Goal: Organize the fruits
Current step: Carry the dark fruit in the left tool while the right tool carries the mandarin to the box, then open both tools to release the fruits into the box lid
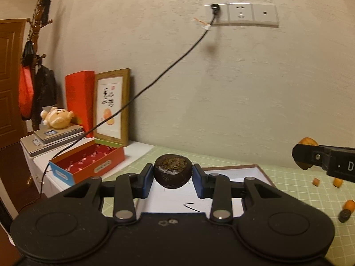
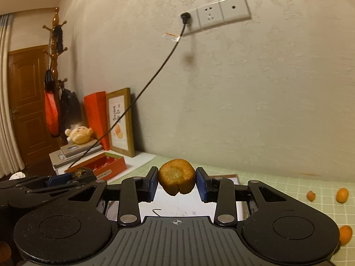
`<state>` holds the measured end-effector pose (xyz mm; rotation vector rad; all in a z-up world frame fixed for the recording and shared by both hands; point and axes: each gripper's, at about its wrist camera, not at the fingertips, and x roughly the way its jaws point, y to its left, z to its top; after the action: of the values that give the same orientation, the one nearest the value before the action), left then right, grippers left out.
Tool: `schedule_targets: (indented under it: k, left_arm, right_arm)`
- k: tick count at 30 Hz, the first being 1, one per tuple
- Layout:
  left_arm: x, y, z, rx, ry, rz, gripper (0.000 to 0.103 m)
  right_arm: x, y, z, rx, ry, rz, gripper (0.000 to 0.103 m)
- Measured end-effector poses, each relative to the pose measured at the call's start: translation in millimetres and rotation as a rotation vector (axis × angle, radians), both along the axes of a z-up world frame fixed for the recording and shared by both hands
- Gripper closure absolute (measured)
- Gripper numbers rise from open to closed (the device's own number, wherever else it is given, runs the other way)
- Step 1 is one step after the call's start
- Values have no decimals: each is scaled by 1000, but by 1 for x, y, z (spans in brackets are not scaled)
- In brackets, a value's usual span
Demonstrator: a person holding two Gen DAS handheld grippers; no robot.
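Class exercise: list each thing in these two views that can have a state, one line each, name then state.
left hand-held gripper: shut on dark fruit
dark fruit: held above white box
right hand-held gripper: shut on orange fruit
orange fruit: held above white box
white box: open
red box: open
black plug: in socket

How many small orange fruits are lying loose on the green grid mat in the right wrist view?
3: a small orange fruit nearest the white tray, a rounder orange fruit right of it, and a third orange fruit nearer the camera. Others may sit outside the frame.
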<state>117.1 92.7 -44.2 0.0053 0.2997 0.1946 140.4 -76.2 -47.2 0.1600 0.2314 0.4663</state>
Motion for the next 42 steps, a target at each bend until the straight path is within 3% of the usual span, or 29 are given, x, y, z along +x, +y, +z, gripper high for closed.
schedule_targets:
  k: [15, 21, 42]
  left_arm:
    - [31, 34, -7, -8, -1, 74, 75]
    - [50, 39, -18, -19, 14, 76, 75]
    - [114, 41, -73, -42, 221, 51, 74]
  right_arm:
    - [37, 21, -8, -15, -28, 34, 66]
    - [63, 23, -22, -32, 0, 11, 66]
    - [165, -2, -81, -75, 303, -80, 66]
